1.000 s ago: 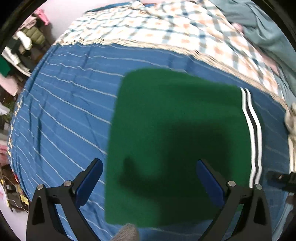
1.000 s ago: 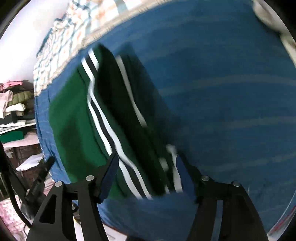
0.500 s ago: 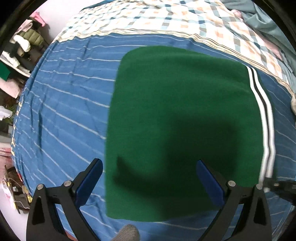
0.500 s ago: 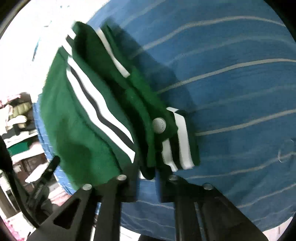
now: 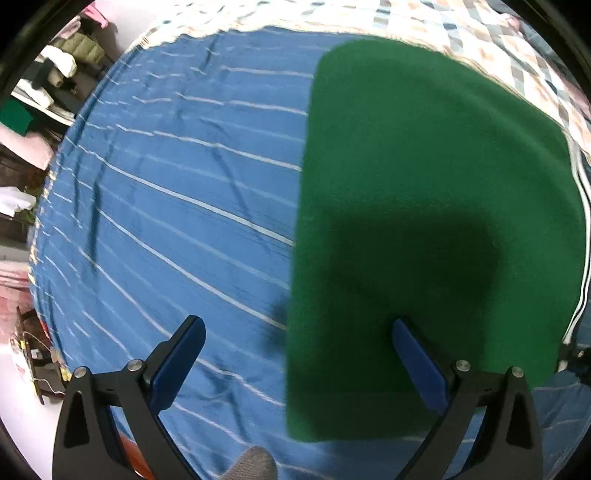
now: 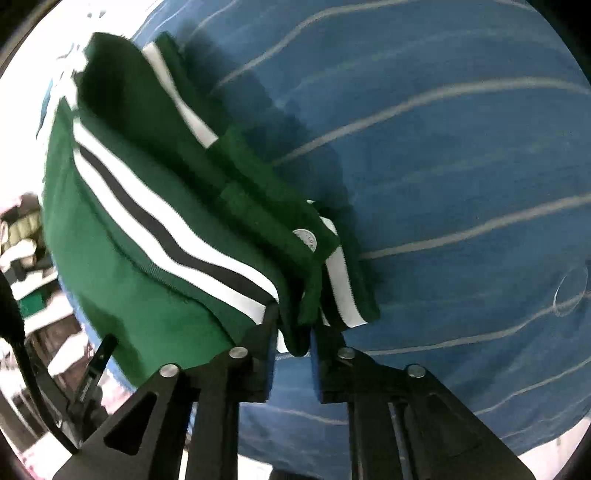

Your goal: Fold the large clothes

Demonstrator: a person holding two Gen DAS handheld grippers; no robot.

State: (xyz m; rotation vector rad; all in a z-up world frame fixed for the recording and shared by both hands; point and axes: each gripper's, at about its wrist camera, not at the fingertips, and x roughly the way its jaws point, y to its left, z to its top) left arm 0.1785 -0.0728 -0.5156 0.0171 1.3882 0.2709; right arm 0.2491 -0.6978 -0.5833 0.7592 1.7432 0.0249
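Observation:
A folded green garment (image 5: 424, 206) with white and black stripes on its right edge lies flat on the blue striped bedsheet (image 5: 177, 206). My left gripper (image 5: 295, 362) is open and empty, hovering over the garment's near left edge. In the right wrist view my right gripper (image 6: 291, 332) is shut on the garment's (image 6: 155, 236) striped collar corner, next to a white button (image 6: 306, 238), and holds it slightly lifted off the sheet (image 6: 461, 166).
A plaid blanket (image 5: 424, 22) lies at the far side of the bed. Shelves with piled clothes (image 5: 44, 81) stand beyond the bed's left edge. The other gripper's tip (image 5: 574, 356) shows at the garment's right edge.
My right gripper closed on the striped collar corner and lifted it slightly. My left gripper shifted left, so the garment now sits to the right in its view.

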